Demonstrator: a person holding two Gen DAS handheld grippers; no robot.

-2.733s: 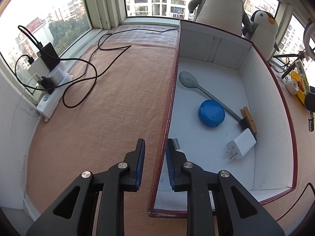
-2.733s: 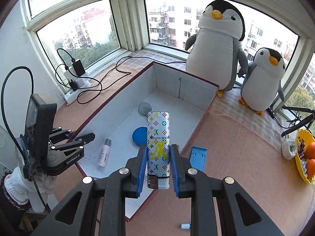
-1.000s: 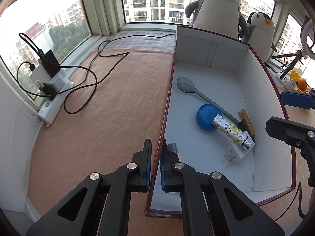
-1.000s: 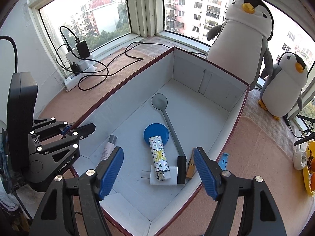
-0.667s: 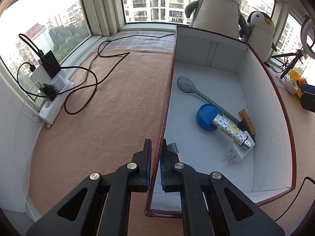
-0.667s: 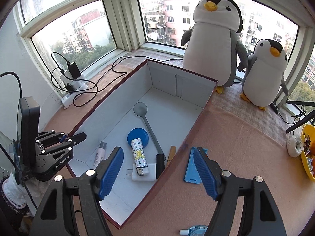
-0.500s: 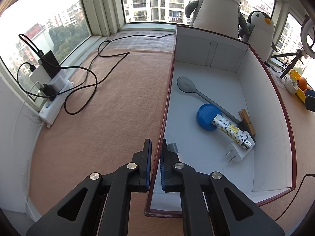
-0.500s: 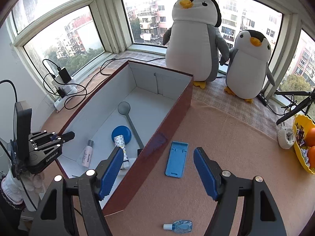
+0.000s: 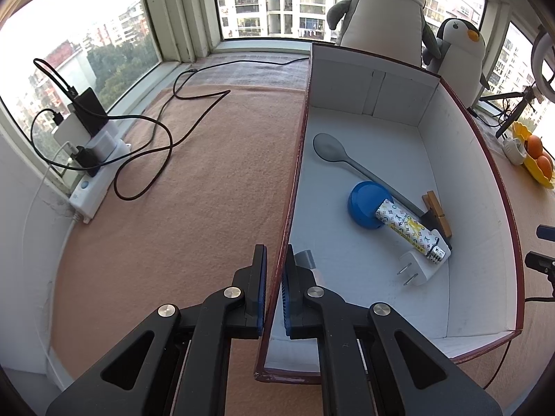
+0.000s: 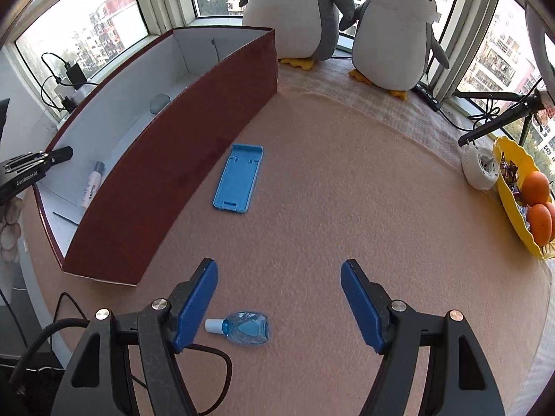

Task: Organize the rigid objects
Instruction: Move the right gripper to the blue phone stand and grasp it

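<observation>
- The step in hand looks like the reach for the next loose item: the right gripper (image 10: 279,303) hangs with its blue-padded jaws wide apart and empty over the pinkish felt tabletop (image 10: 347,190).
- Two things lie outside the box: a small clear-blue plastic bottle with a white cap (image 10: 242,328) just beside the right gripper's left-hand finger, and a flat light-blue plastic phone stand (image 10: 238,177) further ahead, near the box's outer wall.
- The left gripper (image 9: 274,293) has its jaws clamped together on the near side wall of the large maroon cardboard box with a white inside (image 9: 485,159), apparently steadying it.
- Inside the box lie a grey long-handled spoon (image 9: 350,161), a round blue lid (image 9: 367,204), a white patterned lighter (image 9: 411,230) resting on a white plug adapter (image 9: 418,268), a wooden clothes peg (image 9: 437,213), and a small white tube with a grey cap (image 10: 91,185).
- The next move probably calls for centring the open jaws over the small bottle, which sits off to one side of them, then lowering and closing.
- Room is generous on the felt around the bottle; a black cable (image 10: 208,374) loops close by at the table's near edge and could snag.
- The box's tall wall must be cleared on the carry over; a yellow fruit dish (image 10: 513,201) stands well apart at the right.
</observation>
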